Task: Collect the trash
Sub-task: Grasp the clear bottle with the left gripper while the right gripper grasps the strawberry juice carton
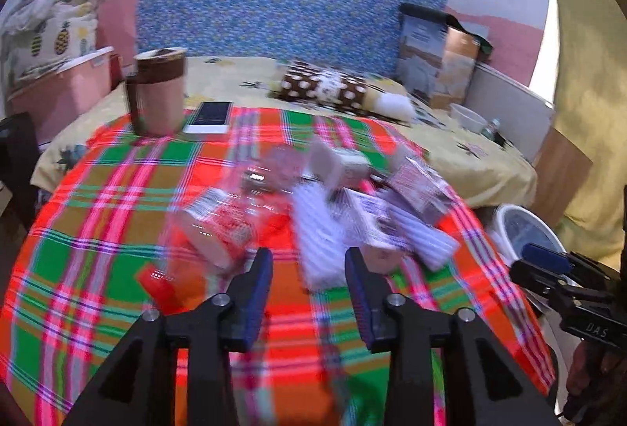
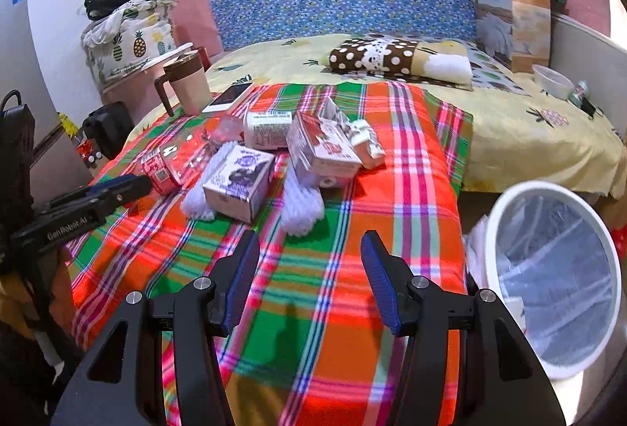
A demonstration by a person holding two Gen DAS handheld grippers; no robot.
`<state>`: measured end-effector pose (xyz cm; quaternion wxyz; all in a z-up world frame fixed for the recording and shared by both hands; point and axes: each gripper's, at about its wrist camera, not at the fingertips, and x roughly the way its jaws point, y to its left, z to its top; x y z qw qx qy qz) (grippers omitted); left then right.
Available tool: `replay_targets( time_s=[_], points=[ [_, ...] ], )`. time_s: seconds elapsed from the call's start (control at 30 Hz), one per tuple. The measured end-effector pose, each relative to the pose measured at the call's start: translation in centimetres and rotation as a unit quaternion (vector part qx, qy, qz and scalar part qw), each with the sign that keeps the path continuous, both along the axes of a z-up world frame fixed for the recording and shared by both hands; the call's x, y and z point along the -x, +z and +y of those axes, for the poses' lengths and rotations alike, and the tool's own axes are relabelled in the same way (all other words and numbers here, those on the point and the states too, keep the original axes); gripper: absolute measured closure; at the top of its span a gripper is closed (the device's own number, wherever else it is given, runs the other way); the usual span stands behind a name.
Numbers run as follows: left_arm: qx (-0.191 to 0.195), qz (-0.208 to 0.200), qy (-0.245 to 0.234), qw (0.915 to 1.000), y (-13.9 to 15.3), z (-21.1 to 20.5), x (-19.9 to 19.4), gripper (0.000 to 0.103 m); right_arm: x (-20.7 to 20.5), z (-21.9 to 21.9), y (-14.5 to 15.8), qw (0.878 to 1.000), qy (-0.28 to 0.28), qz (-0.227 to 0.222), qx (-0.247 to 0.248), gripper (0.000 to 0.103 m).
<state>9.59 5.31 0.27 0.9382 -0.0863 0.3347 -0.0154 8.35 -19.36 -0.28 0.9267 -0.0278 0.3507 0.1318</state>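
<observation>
We hold both tools wide and empty over the plaid cloth [image 2: 352, 269]: the left tool [image 1: 308, 269] nearest the red packet [image 1: 219, 230], the right tool [image 2: 309, 249] just short of the purple carton [image 2: 239, 183]. The trash sits heaped mid-cloth, the white bin [image 2: 556, 277] waiting beside it (lined, apparently for easy drops).

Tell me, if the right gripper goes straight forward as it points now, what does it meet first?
Probably the white ribbed wrapper at the near edge of the pile, ahead of the open right gripper. Before it lies only plaid cloth. Depth is uncertain.
</observation>
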Motion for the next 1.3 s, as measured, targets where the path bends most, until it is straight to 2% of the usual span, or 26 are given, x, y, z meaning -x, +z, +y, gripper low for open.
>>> replay_targets(
  time_s=[0.13,0.23,0.47,0.57,0.8,1.0,1.3],
  points=[
    [-0.01,0.001,0.028,0.9995,-0.2,3.0,-0.7,0.064,-1.0,0.6,-0.1,1.0,0.009,0.002,0.002,0.047],
    [-0.015,0.002,0.034,0.9993,-0.5,4.5,-1.4,0.053,-1.8,1.0,-0.1,1.0,0.017,0.003,0.004,0.047],
    [-0.035,0.006,0.019,0.9992,-1.2,5.6,-3.7,0.045,-3.9,0.8,-0.4,1.0,0.007,0.008,-0.003,0.041],
    [-0.032,0.016,0.003,0.9993,-1.7,5.8,-4.7,0.038,-4.8,0.2,-0.7,1.0,0.0,0.014,-0.012,0.04],
    [-0.017,0.036,-0.012,0.9991,-3.2,6.2,-5.9,0.036,-7.0,-0.7,-1.8,0.999,-0.004,0.038,-0.035,0.039],
    [-0.002,0.039,-0.038,0.9985,-3.2,5.3,-5.5,0.036,-7.7,-0.6,-2.3,0.997,0.006,0.049,-0.052,0.039],
    [-0.012,0.041,-0.016,0.9989,-3.2,5.1,-7.1,0.036,-7.6,-0.4,-2.1,0.997,0.008,0.049,-0.061,0.039]
  ],
)
